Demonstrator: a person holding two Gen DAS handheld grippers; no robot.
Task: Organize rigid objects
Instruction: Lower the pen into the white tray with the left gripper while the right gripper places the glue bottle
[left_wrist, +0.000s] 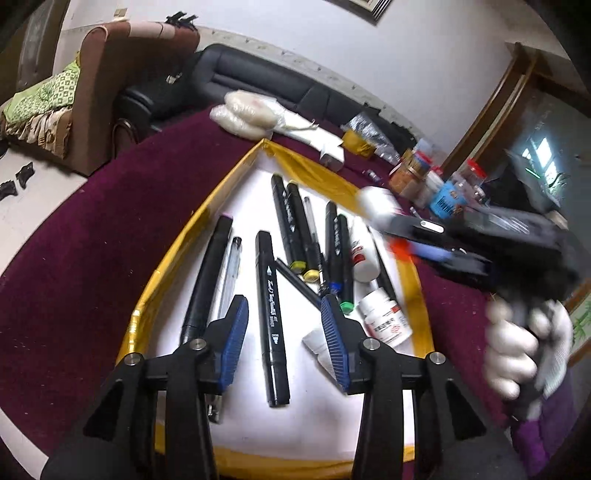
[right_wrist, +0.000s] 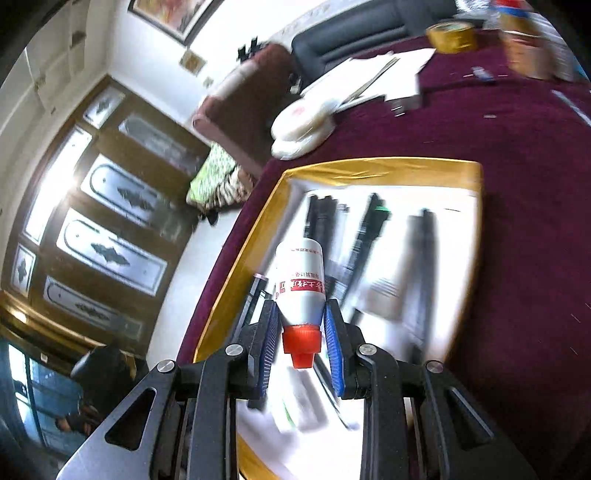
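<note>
Right gripper (right_wrist: 300, 339) blurred; pens (right_wrist: 369, 236) beyond bottle (right_wrist: 301, 284) smeared.

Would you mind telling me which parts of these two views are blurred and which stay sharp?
Left wrist view: black markers sharp; the right gripper and gloved hand smeared. Right wrist view: the held white bottle crisp; the tray contents streaked; window glare at left.

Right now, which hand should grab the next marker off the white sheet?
Left. The left gripper is open and empty, with a black marker lying between its fingers. The right gripper is busy, clamped on a white bottle.
</note>
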